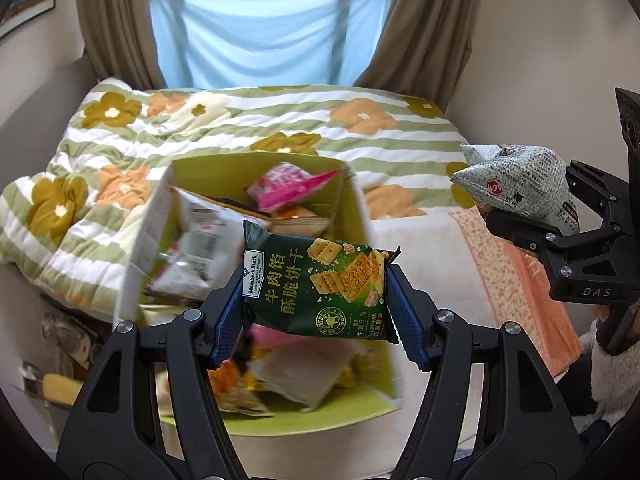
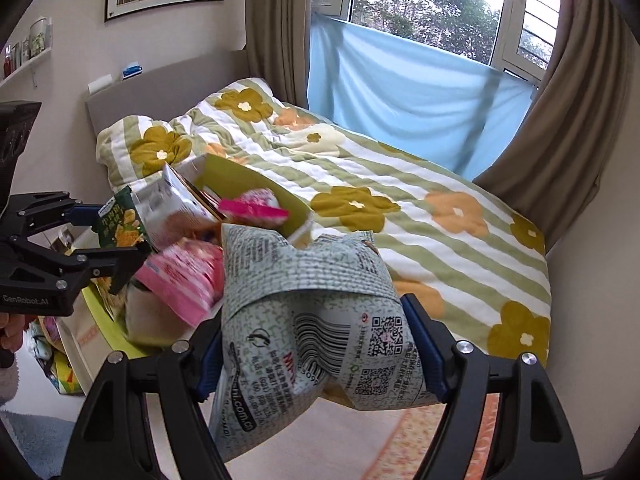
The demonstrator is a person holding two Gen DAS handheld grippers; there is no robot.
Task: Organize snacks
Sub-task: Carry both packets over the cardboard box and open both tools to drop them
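Fingers on my left gripper clamp a dark green cracker packet above the yellow-green cardboard box. Right gripper pinches a grey newsprint-pattern snack bag.

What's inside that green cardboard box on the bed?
The green cardboard box holds a pink snack packet, a white packet and other blurred snacks; the held green cracker packet covers the middle, hiding the bottom.
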